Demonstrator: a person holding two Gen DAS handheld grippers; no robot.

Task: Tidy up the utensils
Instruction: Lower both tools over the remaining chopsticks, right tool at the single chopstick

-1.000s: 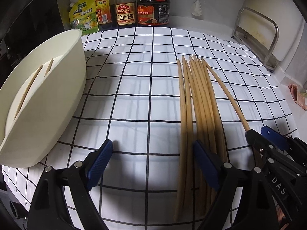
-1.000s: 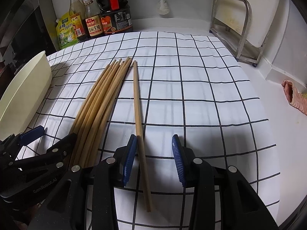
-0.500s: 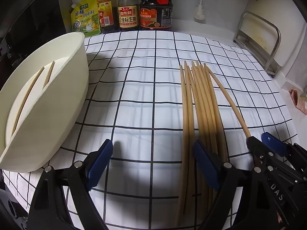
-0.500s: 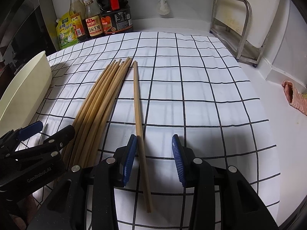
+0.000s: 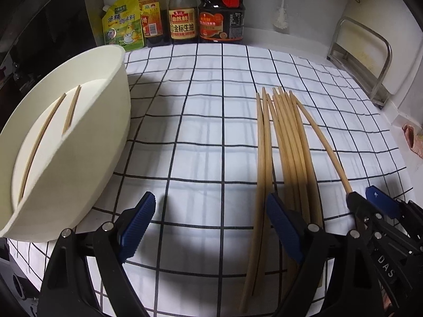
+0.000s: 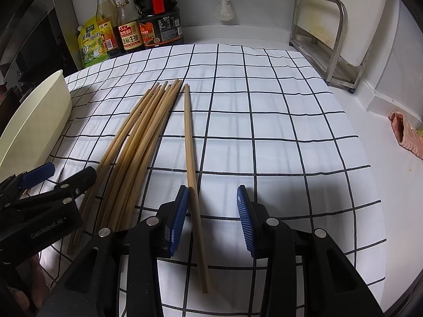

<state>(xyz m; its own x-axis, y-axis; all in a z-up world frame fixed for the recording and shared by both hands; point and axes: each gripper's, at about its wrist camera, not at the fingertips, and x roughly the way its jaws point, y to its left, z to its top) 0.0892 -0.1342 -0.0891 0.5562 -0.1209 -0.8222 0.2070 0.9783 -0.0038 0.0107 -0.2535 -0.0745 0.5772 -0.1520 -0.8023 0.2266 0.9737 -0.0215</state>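
Note:
Several wooden chopsticks (image 5: 288, 142) lie in a bundle on the checked cloth (image 5: 201, 121). One single chopstick (image 6: 191, 158) lies apart to their right. A white basin (image 5: 87, 142) stands at the left with two chopsticks (image 5: 45, 132) inside. My left gripper (image 5: 208, 216) is wide open low over the cloth; two of the bundle's chopsticks pass just inside its right finger, and the others run under that finger. My right gripper (image 6: 212, 211) is open around the single chopstick, which lies close to the left pad (image 6: 179, 216). The right pad stands clear of it.
Sauce bottles (image 5: 182, 13) and a yellow pouch (image 5: 123, 23) line the back wall. A metal rack (image 6: 325, 39) with a white board stands at the back right. A pink cloth (image 6: 407, 134) lies on the counter to the right. A dark appliance (image 5: 39, 34) rises behind the basin.

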